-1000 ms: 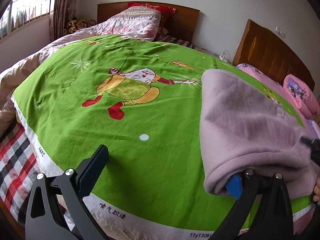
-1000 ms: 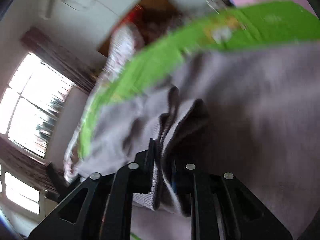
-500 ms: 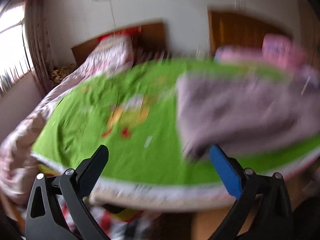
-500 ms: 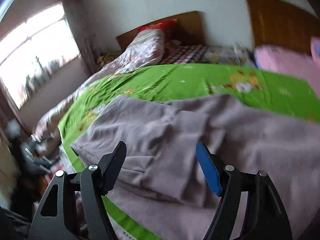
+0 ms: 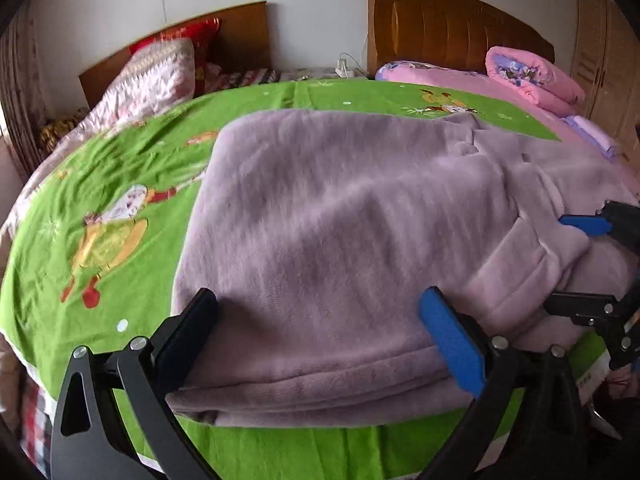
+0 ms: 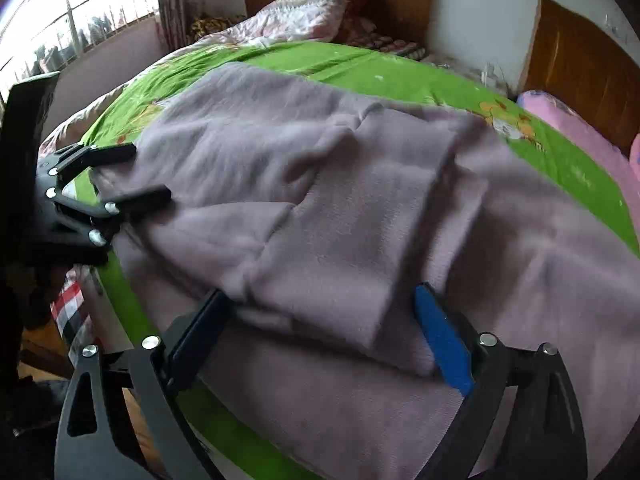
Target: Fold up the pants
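Cloth released since a second ago — left gripper (image 5: 320, 340) and right gripper (image 6: 320, 328) both spread wide, nothing held; pants (image 5: 360, 232) laid folded on the bedspread (image 5: 100, 200) near its edge — the loose top layer may be dragged askew if brushed.

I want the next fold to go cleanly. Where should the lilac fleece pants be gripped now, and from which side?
Probably the doubled, ribbed near edge of the lilac fleece pants, which lies along the front of the green blanket. Come in low from the bed's near side, fingers sliding over and under that edge. The left gripper and the right gripper are both open there already, straddling it.
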The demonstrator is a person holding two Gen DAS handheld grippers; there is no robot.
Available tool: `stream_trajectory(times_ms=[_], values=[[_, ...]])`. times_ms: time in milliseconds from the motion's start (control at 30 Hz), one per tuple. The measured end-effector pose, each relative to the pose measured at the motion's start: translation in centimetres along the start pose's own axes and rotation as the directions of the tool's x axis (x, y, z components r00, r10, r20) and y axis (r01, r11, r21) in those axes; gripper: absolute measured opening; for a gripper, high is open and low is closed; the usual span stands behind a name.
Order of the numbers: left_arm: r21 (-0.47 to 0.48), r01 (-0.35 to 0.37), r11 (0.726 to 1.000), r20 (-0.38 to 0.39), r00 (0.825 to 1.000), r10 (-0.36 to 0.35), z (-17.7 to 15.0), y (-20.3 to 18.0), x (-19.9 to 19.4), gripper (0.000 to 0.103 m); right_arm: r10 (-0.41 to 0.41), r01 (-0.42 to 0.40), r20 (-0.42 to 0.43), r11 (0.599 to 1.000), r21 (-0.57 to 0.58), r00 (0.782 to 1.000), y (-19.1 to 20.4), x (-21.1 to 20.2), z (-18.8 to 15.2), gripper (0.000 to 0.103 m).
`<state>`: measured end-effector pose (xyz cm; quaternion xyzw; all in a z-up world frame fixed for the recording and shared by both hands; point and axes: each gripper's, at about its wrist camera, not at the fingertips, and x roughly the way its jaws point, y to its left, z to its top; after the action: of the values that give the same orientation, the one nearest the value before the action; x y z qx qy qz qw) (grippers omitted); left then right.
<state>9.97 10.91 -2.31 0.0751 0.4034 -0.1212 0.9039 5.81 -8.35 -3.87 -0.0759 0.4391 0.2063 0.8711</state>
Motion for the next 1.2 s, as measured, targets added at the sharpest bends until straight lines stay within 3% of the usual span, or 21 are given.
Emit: stream_trajectory(times_ms=[133,200,300,367,400,500,567,600,700,833,867,933,1000,1100,1167,1200], values=[[0.01,-0.028,1.0,-0.051,0.998,0.029,1.3,0.0,-0.8,0.101,-0.024,0.024,0.0,0.999,-0.025,1.0,0.1,-0.4,-0.4,0.09],[0.003,0.049,0.999,-0.003,0.999,-0.049,3.0,-0.1,-3.0,0.101,-0.033,0.033,0.019,0.999,-0.01,0.999,-0.1,-1.9,-0.1,0.09],[0.002,0.131,0.991,0.072,0.989,-0.13,7.1,-0.1,-4.6,0.101,0.056,-0.055,0.135,0.998,-0.009,0.989,-0.6,-4.5,1.1,0.09],[0.0,0.168,0.986,0.06,0.984,-0.168,9.9,-0.5,-3.2,0.101,0.1,-0.096,0.156,0.995,-0.035,0.983,-0.1,-4.6,2.0,0.09],[-0.022,0.219,0.975,0.012,0.976,-0.219,11.6,-0.2,-0.9,0.101,0.126,-0.12,0.153,0.992,-0.05,0.98,0.3,-4.2,2.4,0.09],[-0.094,0.242,0.966,-0.08,0.965,-0.25,13.7,1.1,4.7,0.101,0.165,-0.157,0.098,0.983,-0.091,0.981,2.1,-1.7,2.7,0.09],[-0.113,0.201,0.973,-0.137,0.967,-0.215,13.5,2.1,8.0,0.101,0.151,-0.15,0.013,0.986,-0.067,0.988,2.4,0.5,2.0,0.092],[-0.139,0.187,0.973,-0.157,0.965,-0.208,13.0,2.9,9.7,0.101,0.144,-0.139,0.056,0.986,-0.094,0.988,2.6,0.4,1.3,0.092],[-0.138,0.207,0.969,-0.091,0.971,-0.22,12.3,3.0,9.3,0.101,0.148,-0.142,0.055,0.986,-0.091,0.988,2.4,0.0,1.1,0.091],[-0.079,0.092,0.993,0.021,0.996,-0.091,12.2,2.1,7.0,0.101,0.162,-0.16,0.094,0.987,-0.028,0.982,1.4,-1.3,1.6,0.091],[-0.079,0.077,0.994,0.005,0.997,-0.076,12.0,1.9,7.3,0.101,0.172,-0.171,0.081,0.985,-0.016,0.982,1.1,-1.0,1.5,0.092],[-0.096,0.051,0.994,-0.098,0.993,-0.061,12.1,2.3,9.4,0.101,0.183,-0.183,0.069,0.983,-0.009,0.981,0.7,0.0,0.7,0.092],[-0.064,0.008,0.998,-0.106,0.994,-0.015,12.6,1.7,9.3,0.101,0.185,-0.186,0.062,0.983,0.002,0.981,0.5,-0.9,0.3,0.092],[-0.006,-0.067,0.998,-0.036,0.997,0.067,13.2,-0.7,6.2,0.101,0.184,-0.2,0.157,0.975,0.096,0.97,-2.1,-5.5,-0.9,0.092],[0.02,-0.05,0.999,0.05,0.998,0.049,13.0,-2.7,3.3,0.101,0.166,-0.213,0.264,0.964,0.161,0.95,-4.9,-9.2,-2.6,0.092],[0.039,-0.009,0.999,0.084,0.996,0.006,12.6,-4.2,1.7,0.101,0.141,-0.224,0.332,0.948,0.226,0.933,-7.2,-11.5,-4.3,0.092]])
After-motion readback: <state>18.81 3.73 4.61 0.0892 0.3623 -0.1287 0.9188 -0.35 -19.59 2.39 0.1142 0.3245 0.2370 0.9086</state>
